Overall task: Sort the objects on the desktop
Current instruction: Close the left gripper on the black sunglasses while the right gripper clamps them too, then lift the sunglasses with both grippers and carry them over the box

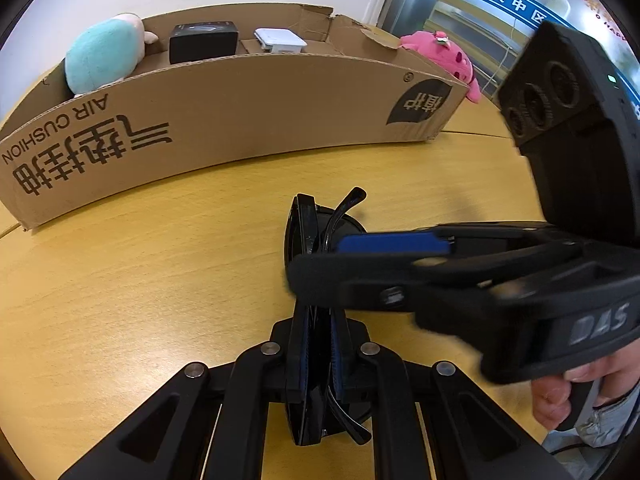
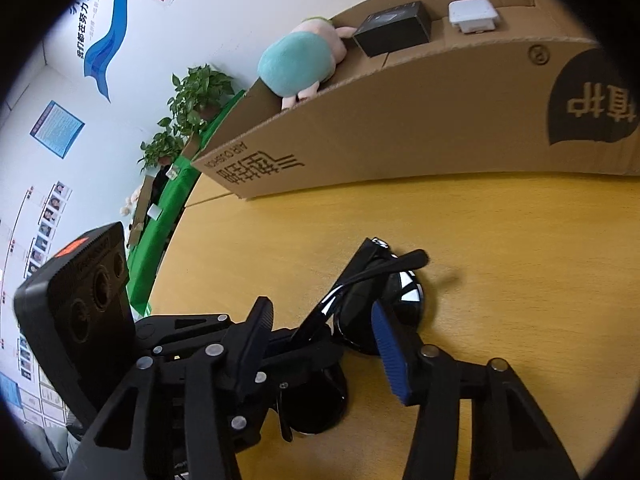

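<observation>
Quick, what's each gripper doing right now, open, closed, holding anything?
Left gripper: closed on the folded black sunglasses.
Right gripper: open, fingers on either side of the sunglasses, not clamped.

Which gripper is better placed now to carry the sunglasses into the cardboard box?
Left, probably. The left gripper is already shut on the folded sunglasses, with the cardboard box straight ahead. The right gripper is open around them, not gripping.
</observation>
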### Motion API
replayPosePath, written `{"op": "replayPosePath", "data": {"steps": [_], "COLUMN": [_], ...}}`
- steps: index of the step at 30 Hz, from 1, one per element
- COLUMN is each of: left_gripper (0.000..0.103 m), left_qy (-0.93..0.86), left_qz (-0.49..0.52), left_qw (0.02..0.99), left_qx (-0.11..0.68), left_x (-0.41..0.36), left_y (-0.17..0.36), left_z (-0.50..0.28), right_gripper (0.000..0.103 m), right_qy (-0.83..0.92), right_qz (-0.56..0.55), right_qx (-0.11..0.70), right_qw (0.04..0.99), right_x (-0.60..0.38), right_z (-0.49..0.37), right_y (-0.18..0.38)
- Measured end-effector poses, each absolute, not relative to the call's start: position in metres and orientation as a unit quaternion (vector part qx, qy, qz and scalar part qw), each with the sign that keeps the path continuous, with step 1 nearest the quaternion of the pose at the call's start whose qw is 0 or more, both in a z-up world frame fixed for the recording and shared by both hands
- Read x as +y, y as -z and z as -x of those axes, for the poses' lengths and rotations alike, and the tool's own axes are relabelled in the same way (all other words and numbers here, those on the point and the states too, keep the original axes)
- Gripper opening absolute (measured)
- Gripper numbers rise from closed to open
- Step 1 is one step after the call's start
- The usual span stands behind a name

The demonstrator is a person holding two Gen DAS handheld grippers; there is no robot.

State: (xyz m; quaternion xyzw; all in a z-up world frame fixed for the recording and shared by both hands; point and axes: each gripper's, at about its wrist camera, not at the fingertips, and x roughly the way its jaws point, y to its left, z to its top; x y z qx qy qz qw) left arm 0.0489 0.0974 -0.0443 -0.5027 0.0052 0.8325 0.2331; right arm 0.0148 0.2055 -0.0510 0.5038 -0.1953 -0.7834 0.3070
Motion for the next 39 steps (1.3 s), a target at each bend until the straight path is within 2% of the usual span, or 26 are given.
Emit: {"op": "replayPosePath", "data": {"steps": [2, 9, 22, 39], "left_gripper": [0.008, 0.008, 0.008, 0.008], "left_qy": [-0.833, -0.834, -0.847, -0.895], "left_qz": [0.501, 0.501, 0.481, 0.367], "left_qw": [0.235, 0.231, 0.225, 0.249], "left_qx": [0.008, 0.007, 0.015, 0.046], "left_x": [0.101, 0.104, 0.106, 0.131], "left_y": [0.044, 0.044, 0.029, -0.079], "left_z": [-0.051, -0.051, -0.053, -0.015], "right_gripper": [0.041, 0.027, 0.017, 0.012], "right_qy": [0.775, 0.77, 0.793, 0.869], "right_qz": [-0.511, -0.519, -0.493, -0.358], "right_qx": [-0.203, -0.205, -0.195, -0.17], "right_qw": [0.311, 0.309, 0.301, 0.296], "right_x": [0.203, 0.201, 0.2, 0.232], "right_z": [-0.014, -0.01, -0.011, 0.009], "right_y": [0.056, 0.063, 0.042, -0.078]}}
